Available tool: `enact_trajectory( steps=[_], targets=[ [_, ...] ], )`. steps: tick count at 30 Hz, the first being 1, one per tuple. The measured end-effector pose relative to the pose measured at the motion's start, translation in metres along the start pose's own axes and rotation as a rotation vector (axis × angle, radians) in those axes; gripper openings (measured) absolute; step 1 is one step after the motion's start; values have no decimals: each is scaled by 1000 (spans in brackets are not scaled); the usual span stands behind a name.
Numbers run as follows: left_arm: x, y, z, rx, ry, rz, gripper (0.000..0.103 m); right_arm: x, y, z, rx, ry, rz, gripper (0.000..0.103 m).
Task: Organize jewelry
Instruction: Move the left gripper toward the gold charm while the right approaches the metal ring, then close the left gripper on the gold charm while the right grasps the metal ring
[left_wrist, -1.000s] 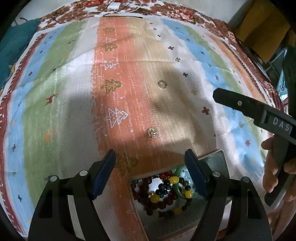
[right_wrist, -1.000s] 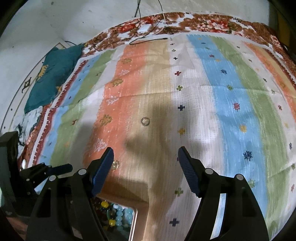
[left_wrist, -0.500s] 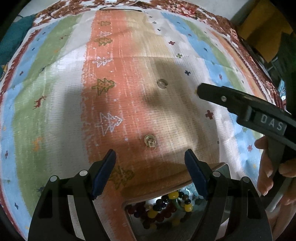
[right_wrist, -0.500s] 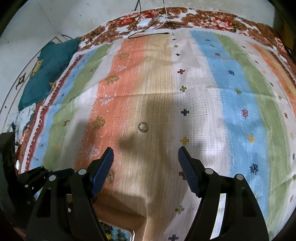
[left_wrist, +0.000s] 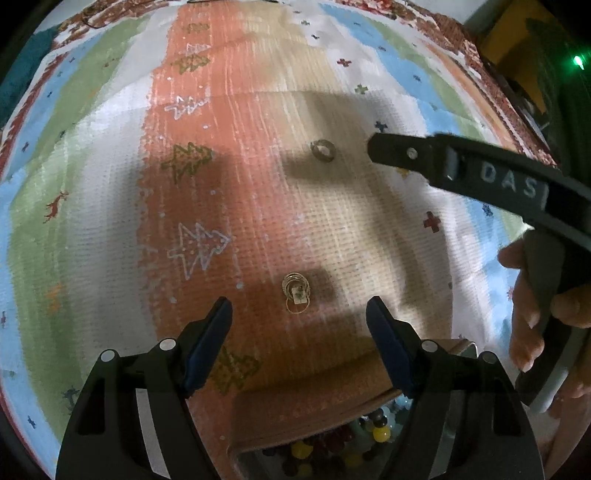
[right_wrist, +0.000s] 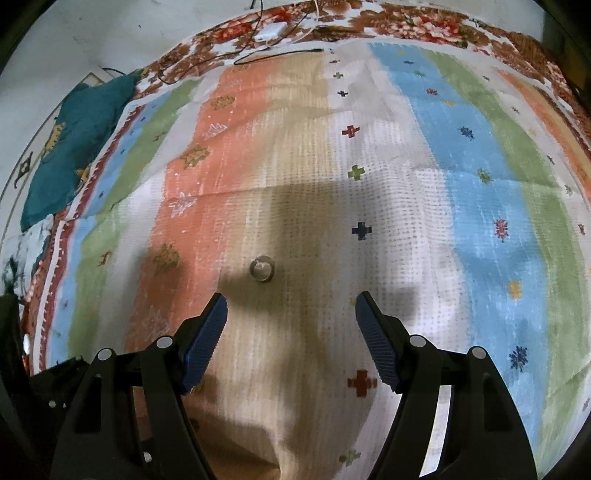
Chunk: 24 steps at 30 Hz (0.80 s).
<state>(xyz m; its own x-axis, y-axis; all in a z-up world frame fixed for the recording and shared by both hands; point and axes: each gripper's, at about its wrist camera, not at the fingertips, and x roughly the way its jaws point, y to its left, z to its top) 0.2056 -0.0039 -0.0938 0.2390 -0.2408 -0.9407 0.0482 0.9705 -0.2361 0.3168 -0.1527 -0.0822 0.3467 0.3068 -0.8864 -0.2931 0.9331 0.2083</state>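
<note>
Both grippers had advanced across the striped cloth (right_wrist: 461, 206) since the earlier frames: the jewelry box (left_wrist: 332, 413) slid lower in the left wrist view, and the silver ring (right_wrist: 261, 268) sat nearer the right gripper (right_wrist: 291, 332) than before.

Right gripper: fingers spread wide, nothing between them. Ring lay just ahead of the left fingertip (right_wrist: 207, 332), on the tan band beside the orange stripe, near the cloth's middle and well clear of every edge.

Left gripper (left_wrist: 299, 339): also spread wide and empty. Gold earring (left_wrist: 295, 291) lay flat just ahead of it, between the fingertips' lines, close to the box's far rim.

Step judged: right hand going for the ring, left for the earring.
- Ring was off-centre to the left; shift left before lowering.
- Thin and flat on soft weave; tips should press into the cloth on either side, then close slowly so it does not skate or flip.
- Avoid pinching a fold of cloth.

Ring: small silvery band, open centre, lying flat, blurred. Earring: small gold wire loops with a pale tag-like piece. Box held coloured beads (left_wrist: 380, 434), yellow, red and dark.
</note>
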Motion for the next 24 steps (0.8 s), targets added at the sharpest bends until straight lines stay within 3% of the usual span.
enact_trajectory(
  steps=[8, 24],
  targets=[
    [9, 3, 9, -11, 24, -38, 70, 23, 8, 9, -40, 31, -4, 72],
    [24, 2, 22, -7, 71, -1, 37, 50, 17, 22, -89, 63, -25, 72]
  ],
)
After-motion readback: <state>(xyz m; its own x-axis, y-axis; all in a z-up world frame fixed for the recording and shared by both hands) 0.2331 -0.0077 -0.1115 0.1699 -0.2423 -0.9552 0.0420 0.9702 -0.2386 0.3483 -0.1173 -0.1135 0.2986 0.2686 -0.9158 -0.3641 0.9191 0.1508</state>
